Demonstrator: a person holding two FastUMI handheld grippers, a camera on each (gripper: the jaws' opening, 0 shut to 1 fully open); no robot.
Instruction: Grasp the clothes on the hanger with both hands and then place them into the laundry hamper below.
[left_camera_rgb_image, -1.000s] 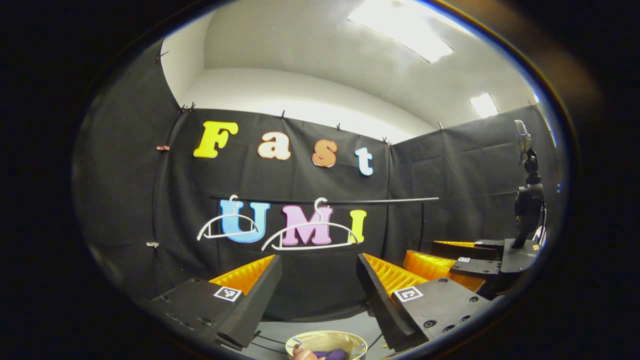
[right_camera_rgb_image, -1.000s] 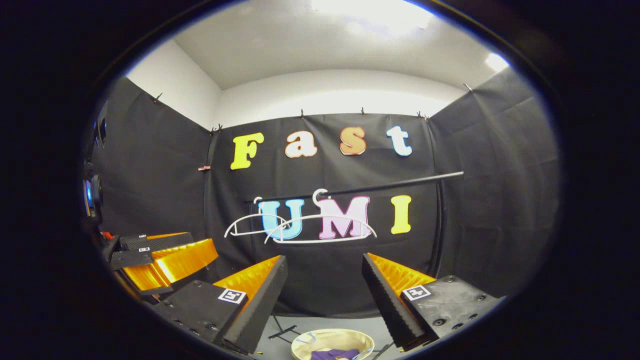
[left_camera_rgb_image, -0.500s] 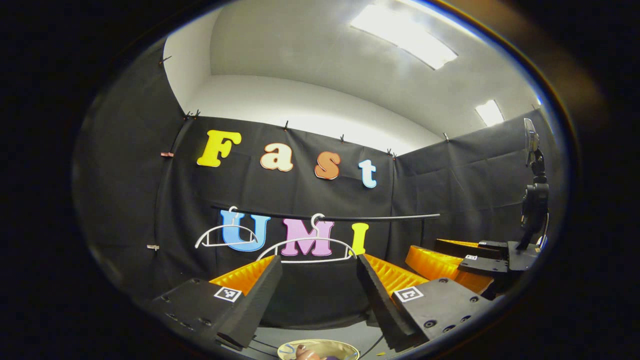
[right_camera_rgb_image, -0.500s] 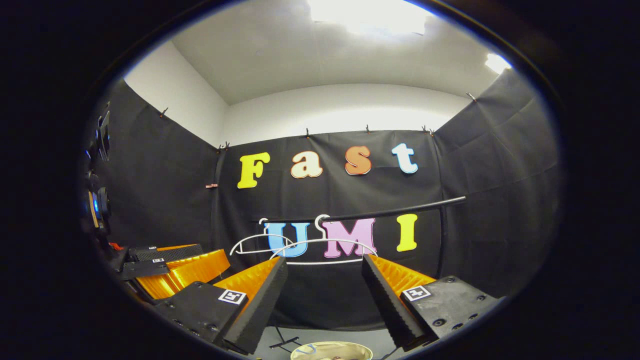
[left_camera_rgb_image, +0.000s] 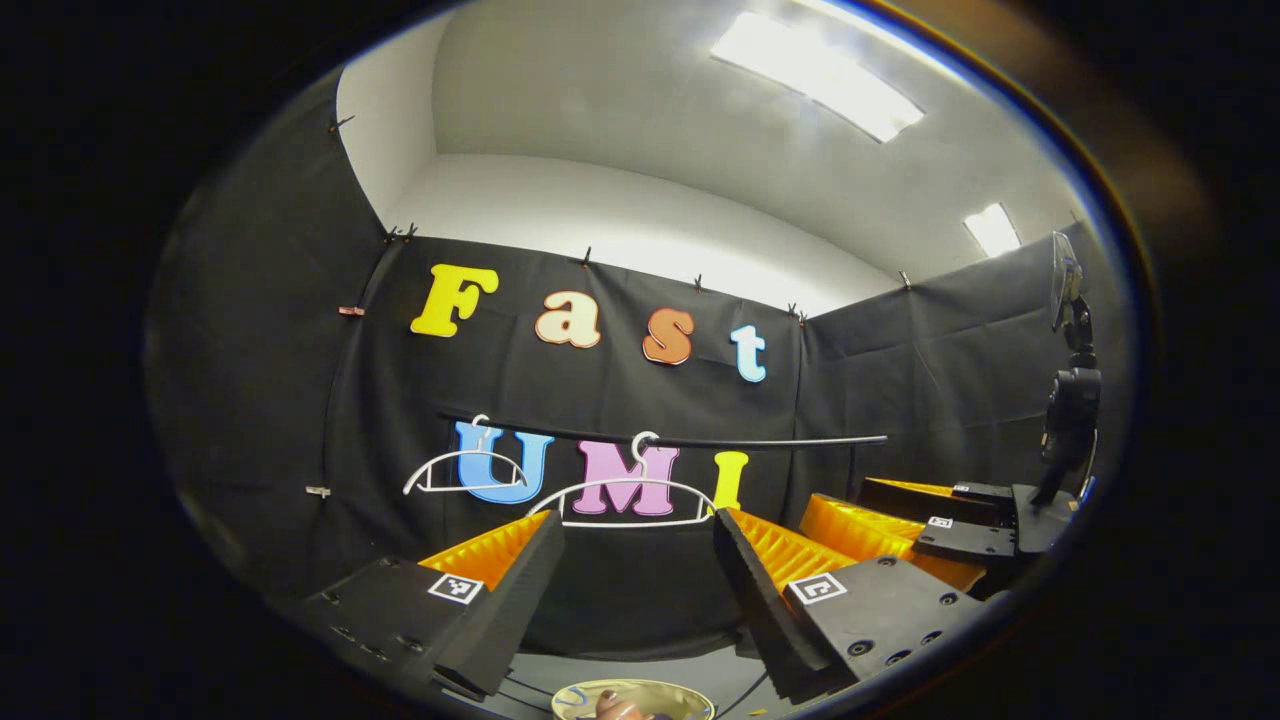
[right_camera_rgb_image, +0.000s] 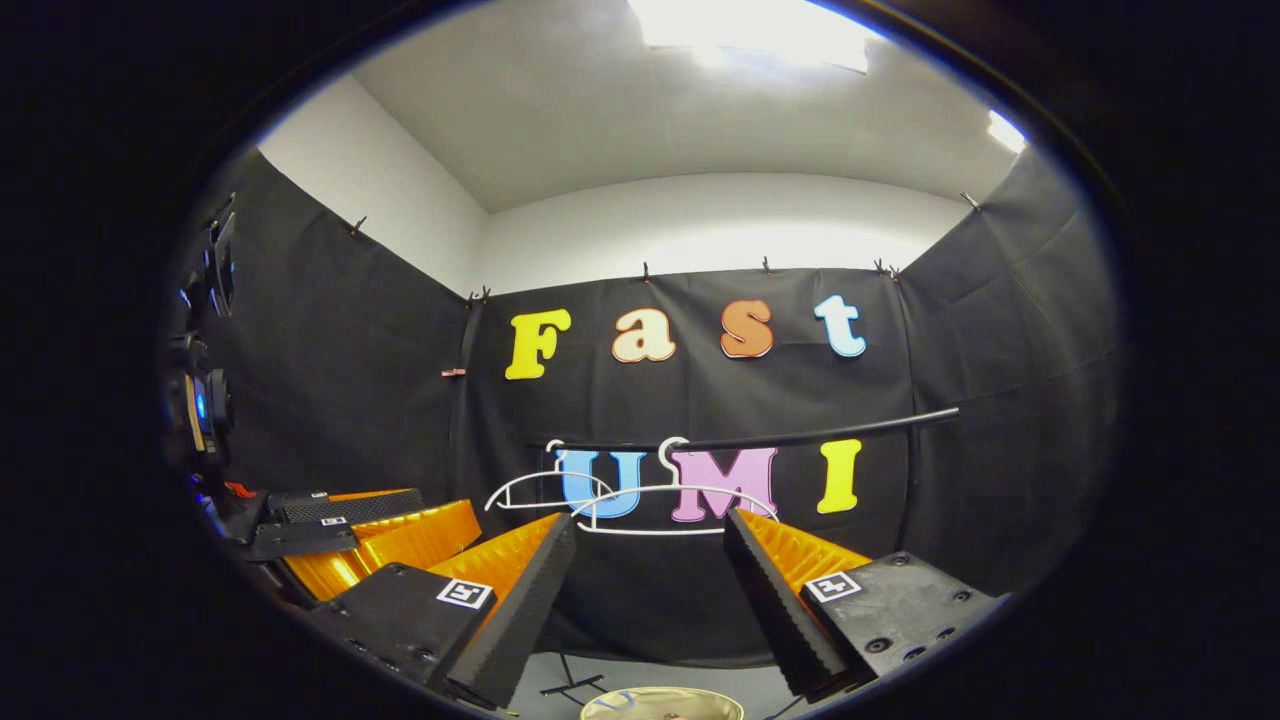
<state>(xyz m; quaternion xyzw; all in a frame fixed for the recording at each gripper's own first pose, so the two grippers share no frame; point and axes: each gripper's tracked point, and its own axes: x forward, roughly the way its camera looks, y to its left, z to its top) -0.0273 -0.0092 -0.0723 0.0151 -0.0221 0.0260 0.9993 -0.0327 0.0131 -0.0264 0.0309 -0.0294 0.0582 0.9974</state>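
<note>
**Both grippers wide apart, hamper below holds clothing**

The left gripper (left_camera_rgb_image: 638, 580) stands with its fingers spread wide and nothing between them, aimed at the booth's back wall. The right gripper (right_camera_rgb_image: 648, 575) is likewise spread wide with nothing in its grasp; it also appears at the right edge of the left gripper view (left_camera_rgb_image: 920, 525), and the left gripper appears at the left edge of the right gripper view (right_camera_rgb_image: 350, 530).

A dark rail (left_camera_rgb_image: 760, 441) crosses the back wall. Two white hangers hang from it: the near hanger (left_camera_rgb_image: 622, 500) and the far hanger (left_camera_rgb_image: 462, 470). Both are bare of garments.

The laundry hamper (left_camera_rgb_image: 575, 694), round with a pale rim, sits on the floor directly below the grippers at the bottom edge of both views (right_camera_rgb_image: 700, 700). In the left gripper view a small part of its contents, clothes (left_camera_rgb_image: 622, 708) in pinkish and purple tones, lies inside; the rest is cut off by the edge of the view.
</note>
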